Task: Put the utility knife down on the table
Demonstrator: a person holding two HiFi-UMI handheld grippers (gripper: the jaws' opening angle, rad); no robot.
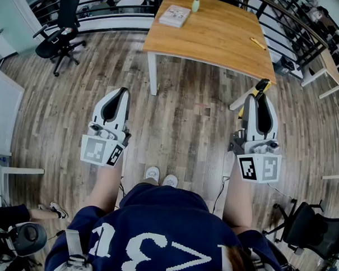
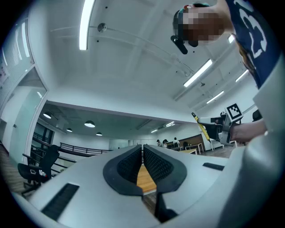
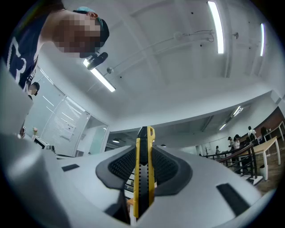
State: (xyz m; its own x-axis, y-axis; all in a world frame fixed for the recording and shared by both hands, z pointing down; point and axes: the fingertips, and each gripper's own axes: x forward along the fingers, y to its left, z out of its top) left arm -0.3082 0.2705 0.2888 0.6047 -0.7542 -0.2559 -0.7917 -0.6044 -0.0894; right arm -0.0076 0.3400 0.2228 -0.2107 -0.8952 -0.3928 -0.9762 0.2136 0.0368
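We see the right gripper (image 1: 256, 103) pinching the slim yellow-and-black plastic utility knife (image 3: 143, 178) mid-handle, in the air short of the light wooden table's (image 1: 210, 35) near edge. The left gripper (image 2: 142, 153) is pressed together, empty. We judge the knife light, stiff and slick; grip the handle, not the blade.

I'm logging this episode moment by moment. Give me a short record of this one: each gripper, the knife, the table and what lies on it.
left gripper: jaws together, nothing between them
right gripper: closed on the utility knife
utility knife: yellow and black, clamped between the pads, its end sticking out past the jaws
table: wooden, ahead of the person; both grippers are over the floor, short of it
on table: book, small green item, thin yellow item
task status: knife not yet put down
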